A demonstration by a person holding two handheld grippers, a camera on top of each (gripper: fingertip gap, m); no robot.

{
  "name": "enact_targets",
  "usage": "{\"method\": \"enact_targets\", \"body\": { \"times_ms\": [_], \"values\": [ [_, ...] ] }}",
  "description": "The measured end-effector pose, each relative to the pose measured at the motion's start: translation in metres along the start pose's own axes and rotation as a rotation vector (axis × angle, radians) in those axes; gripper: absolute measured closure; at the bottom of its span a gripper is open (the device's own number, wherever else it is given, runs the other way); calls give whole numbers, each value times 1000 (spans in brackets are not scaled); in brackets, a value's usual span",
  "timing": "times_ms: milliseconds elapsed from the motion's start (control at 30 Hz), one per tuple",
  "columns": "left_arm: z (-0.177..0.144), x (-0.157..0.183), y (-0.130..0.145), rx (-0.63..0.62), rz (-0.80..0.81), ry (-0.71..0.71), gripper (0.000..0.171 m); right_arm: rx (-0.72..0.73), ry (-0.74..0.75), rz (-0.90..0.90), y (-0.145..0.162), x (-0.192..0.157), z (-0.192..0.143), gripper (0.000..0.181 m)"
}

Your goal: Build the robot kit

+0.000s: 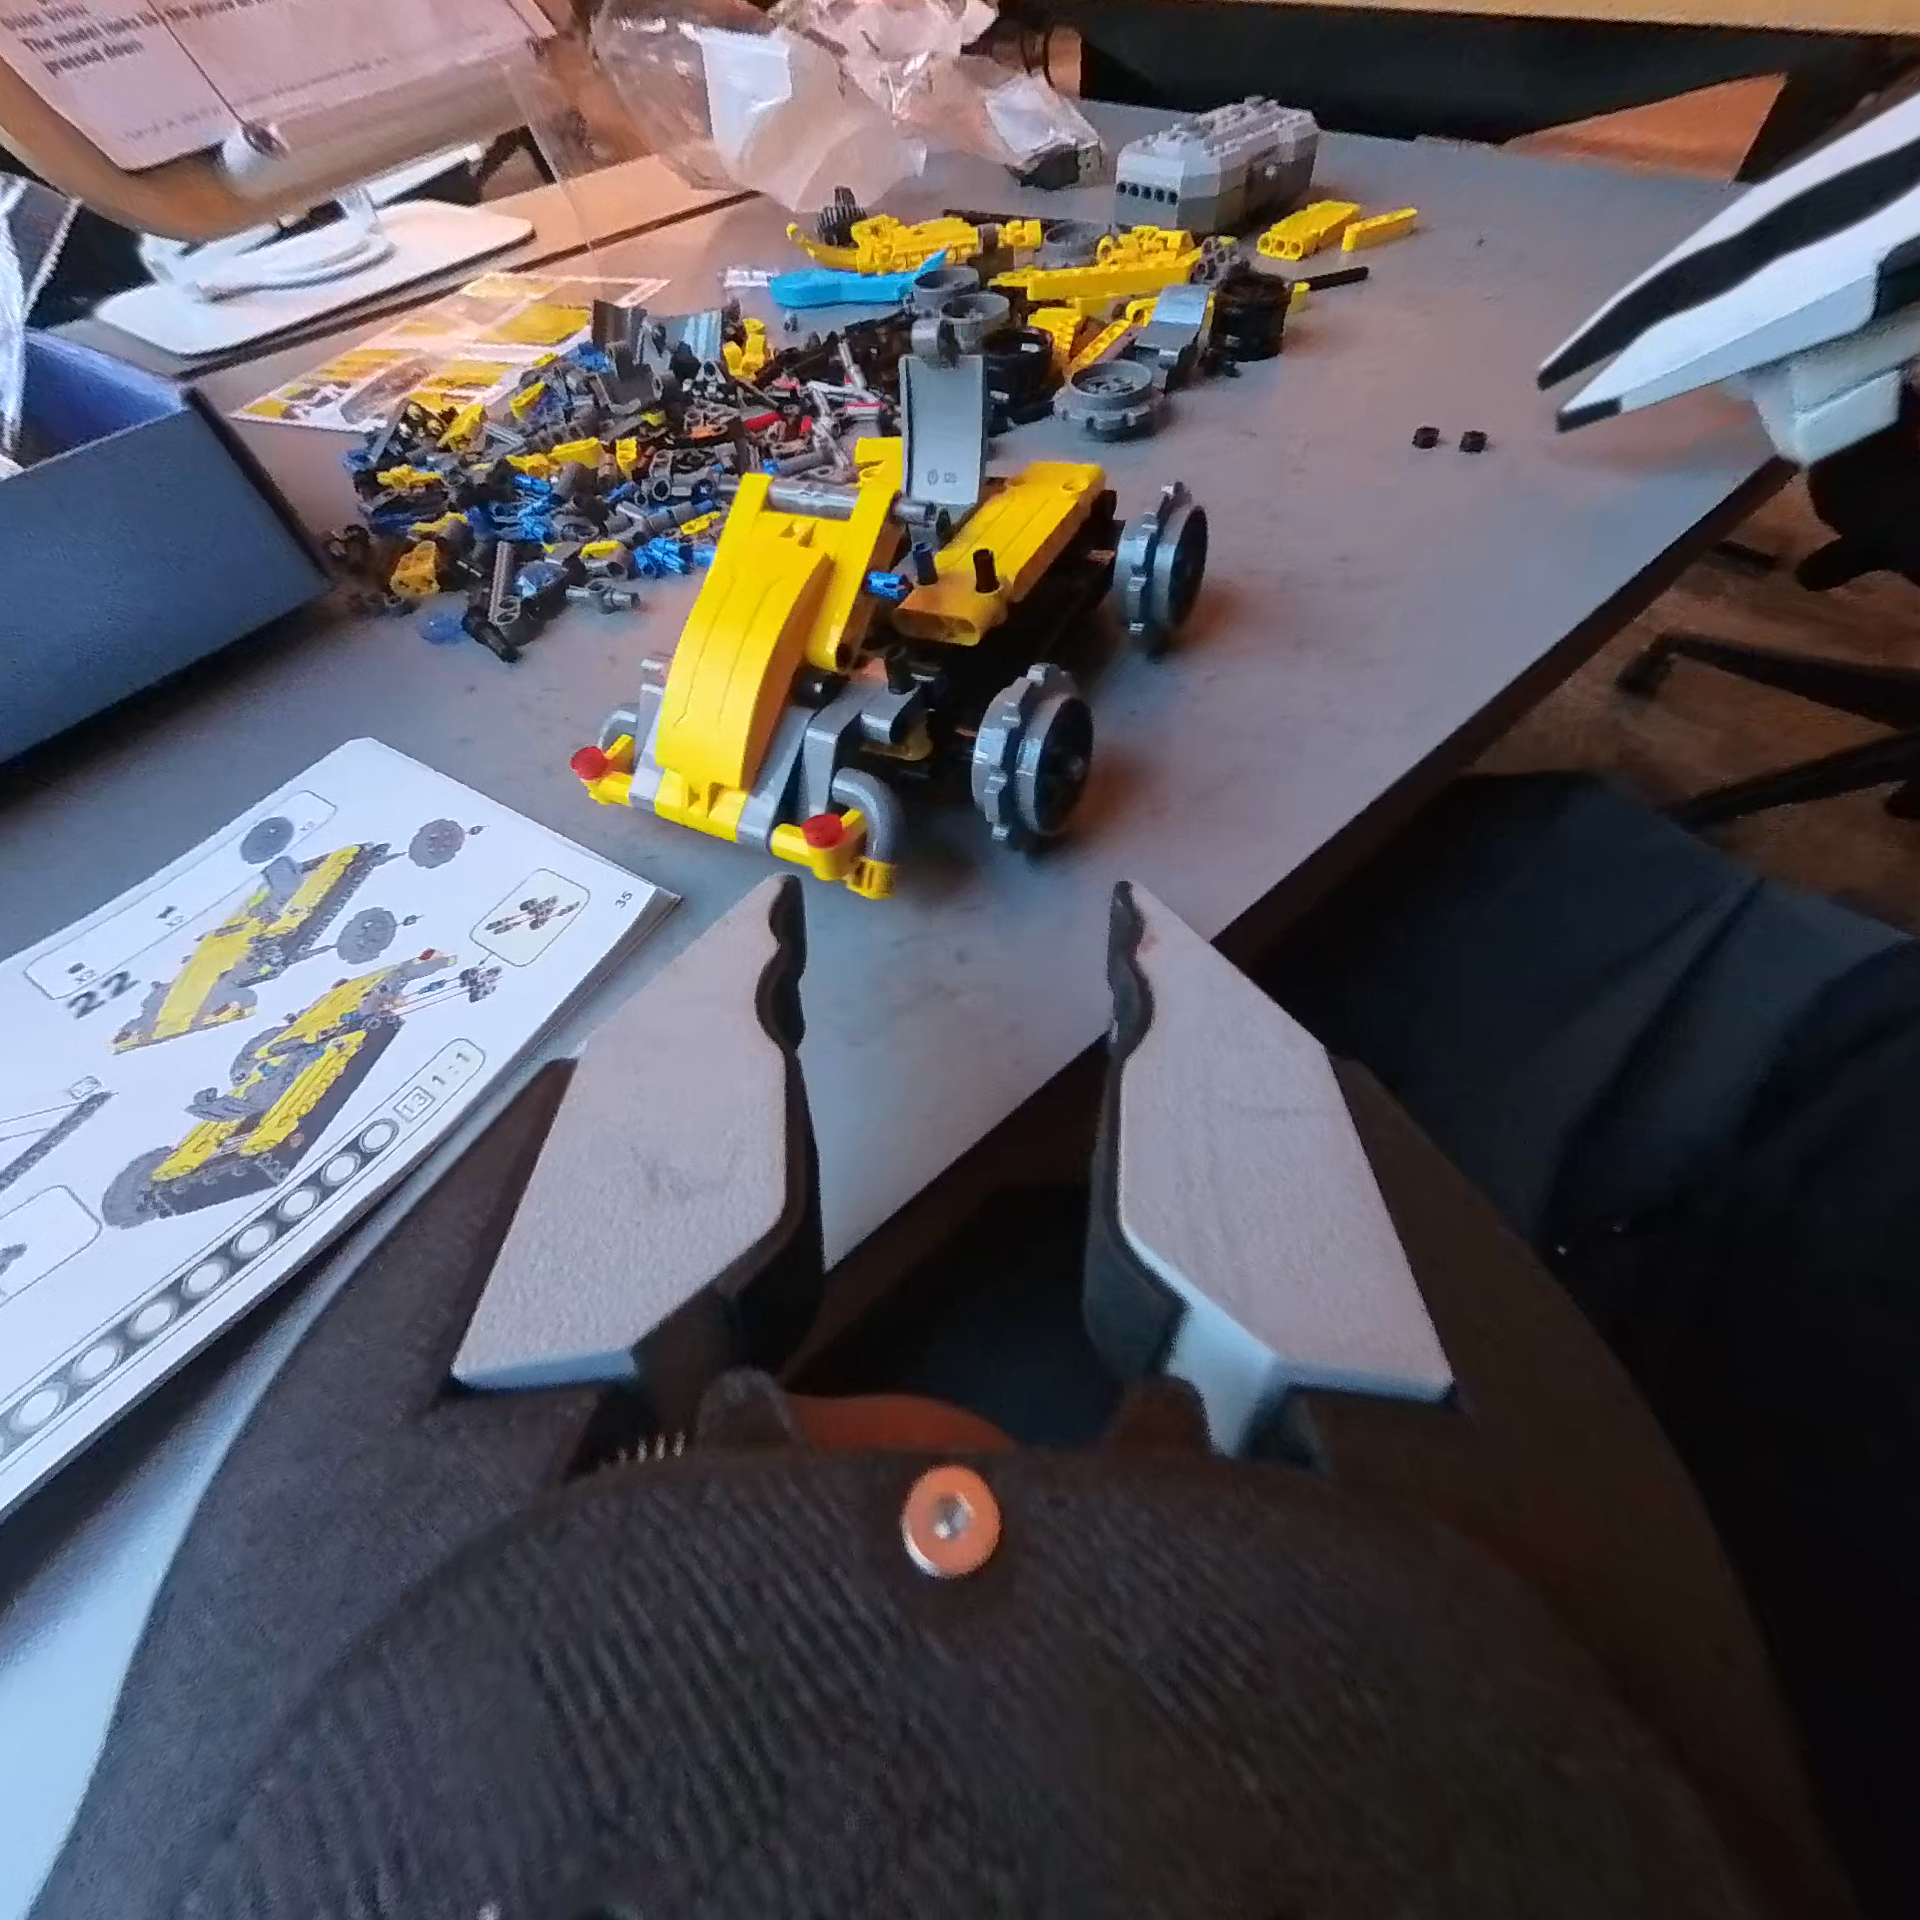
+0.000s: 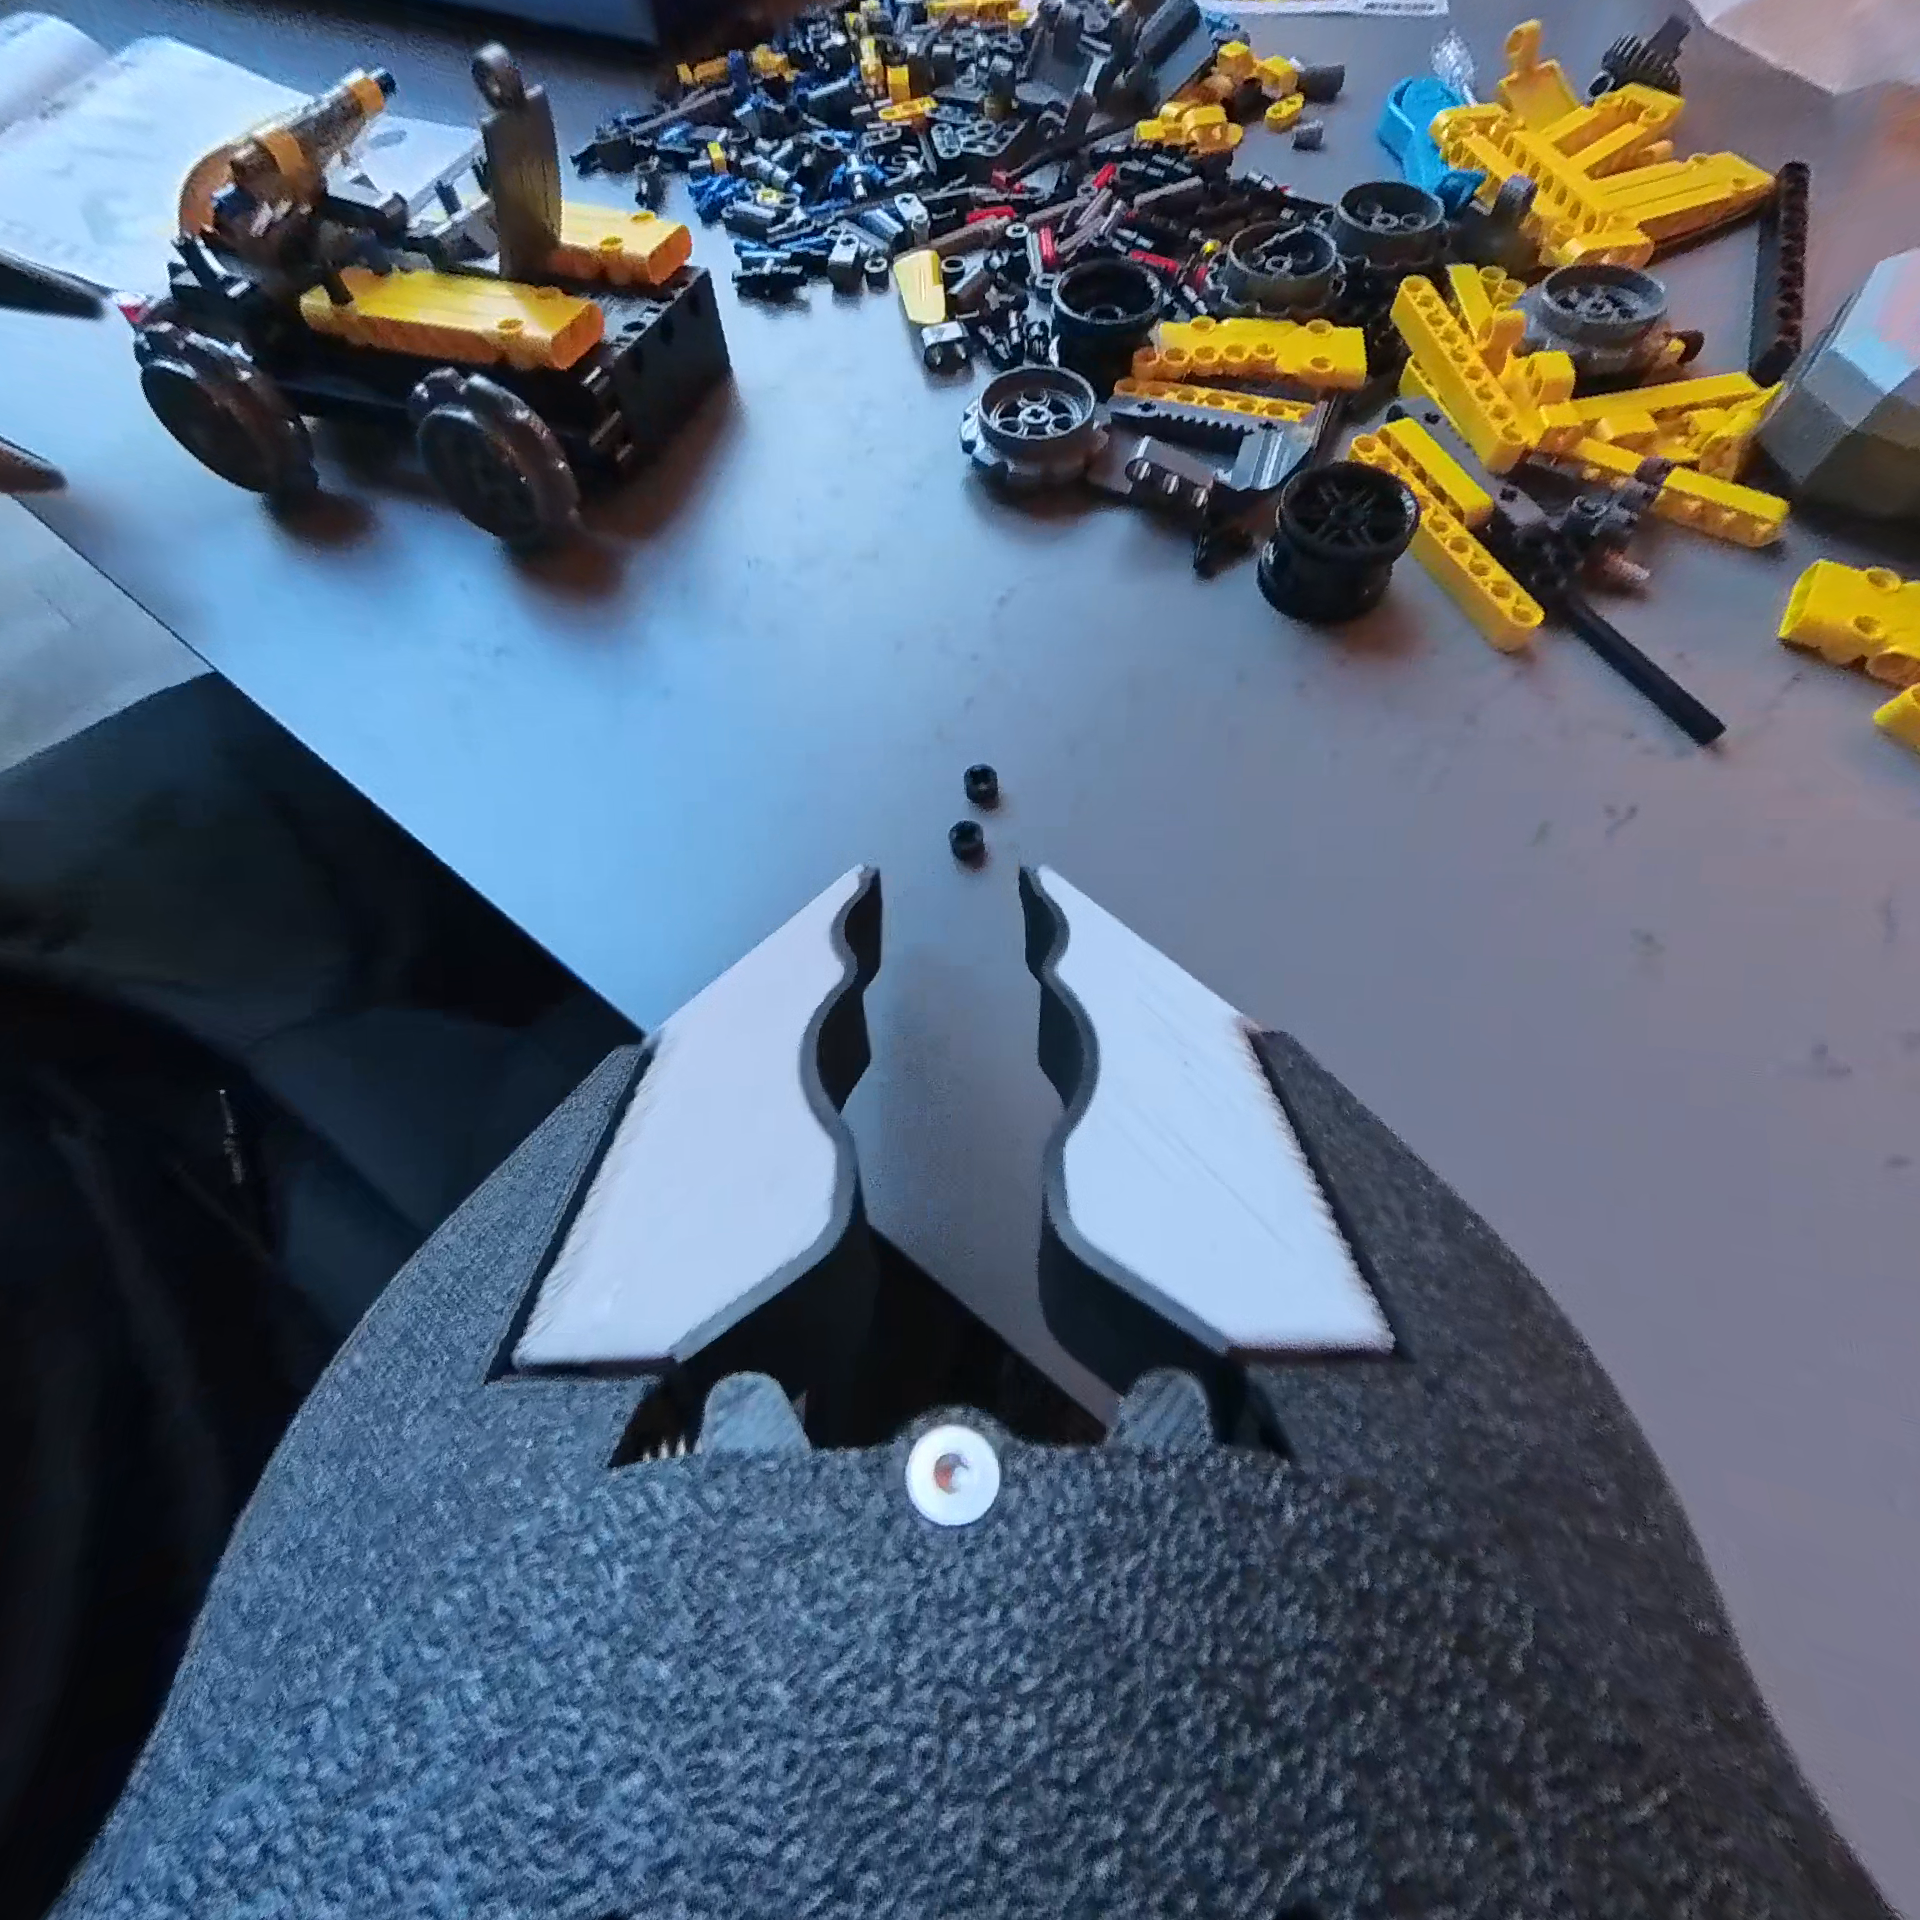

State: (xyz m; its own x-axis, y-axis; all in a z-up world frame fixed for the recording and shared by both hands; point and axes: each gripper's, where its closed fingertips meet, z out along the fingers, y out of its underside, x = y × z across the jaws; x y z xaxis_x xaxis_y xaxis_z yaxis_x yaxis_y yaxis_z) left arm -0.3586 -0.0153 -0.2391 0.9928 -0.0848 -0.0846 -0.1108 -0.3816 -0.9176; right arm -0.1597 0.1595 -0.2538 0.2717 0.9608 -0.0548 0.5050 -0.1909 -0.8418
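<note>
Yellow brick-built vehicle (image 1: 883, 665) stands on the grey desk (image 1: 1351, 623), just ahead of the left gripper (image 1: 956, 904), whose jaws are spread and empty. It looks light, rigid, apt to shed parts; the black chassis seems the firmest hold. The right gripper (image 2: 951, 883), spread too, hovers near two tiny black bushes (image 2: 974, 810). An instruction booklet (image 1: 260, 1039) carries printed diagrams.

Two near, low views, model vehicle (image 1: 883, 665) shared
</note>
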Motion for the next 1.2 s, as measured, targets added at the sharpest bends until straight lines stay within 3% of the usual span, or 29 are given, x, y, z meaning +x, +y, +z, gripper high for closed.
{"method": "enact_targets", "body": {
  "times_ms": [367,600,700,833,933,1033,1200],
  "values": [
    [13,10,-8,2,-94,67,113,-10,16,-19,-2,1,12,155],
    [14,22,-8,14,-127,133,111,-49,10,-35,-4,3,20,166],
    [13,30,-8,12,-99,165,115,-72,-2,-40,-3,2,22,176],
    [11,29,-7,11,-54,138,115,-78,-19,-22,-3,0,22,175],
    [9,28,-6,12,-47,134,115,-92,-42,-11,-2,-3,22,165],
    [8,29,-6,14,-39,128,116,-127,-38,-36,1,-2,23,177],
    [4,36,-15,48,59,95,118,-107,-108,-11,-3,-20,25,178]
  ]
}}
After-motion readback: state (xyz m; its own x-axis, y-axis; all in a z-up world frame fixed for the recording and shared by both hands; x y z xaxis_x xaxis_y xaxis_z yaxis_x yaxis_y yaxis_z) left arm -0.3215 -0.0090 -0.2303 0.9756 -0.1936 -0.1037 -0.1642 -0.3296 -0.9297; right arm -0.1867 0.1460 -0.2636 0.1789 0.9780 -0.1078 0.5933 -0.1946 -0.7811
